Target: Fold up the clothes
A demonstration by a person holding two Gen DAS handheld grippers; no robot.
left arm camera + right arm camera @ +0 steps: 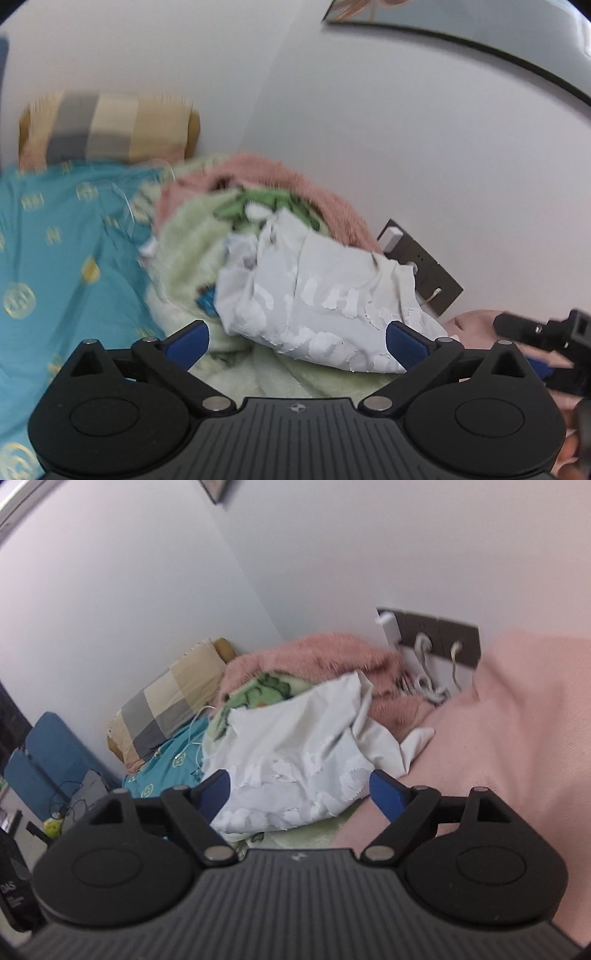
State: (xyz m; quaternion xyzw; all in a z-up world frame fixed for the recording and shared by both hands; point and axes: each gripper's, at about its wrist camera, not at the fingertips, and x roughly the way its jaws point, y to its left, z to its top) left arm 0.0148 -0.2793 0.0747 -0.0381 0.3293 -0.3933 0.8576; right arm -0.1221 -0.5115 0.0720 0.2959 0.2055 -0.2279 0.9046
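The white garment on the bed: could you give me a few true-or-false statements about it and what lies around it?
1. The white garment lies crumpled on a green blanket. True.
2. The left gripper is clamped on the garment. False: its jaws stand open, gripping nothing.
3. A pink fluffy blanket lies behind the garment, toward the wall. True.
4. The right gripper holds a sleeve. False: its jaws are open too.
5. The checked pillow is plain blue. False: beige and grey squares.
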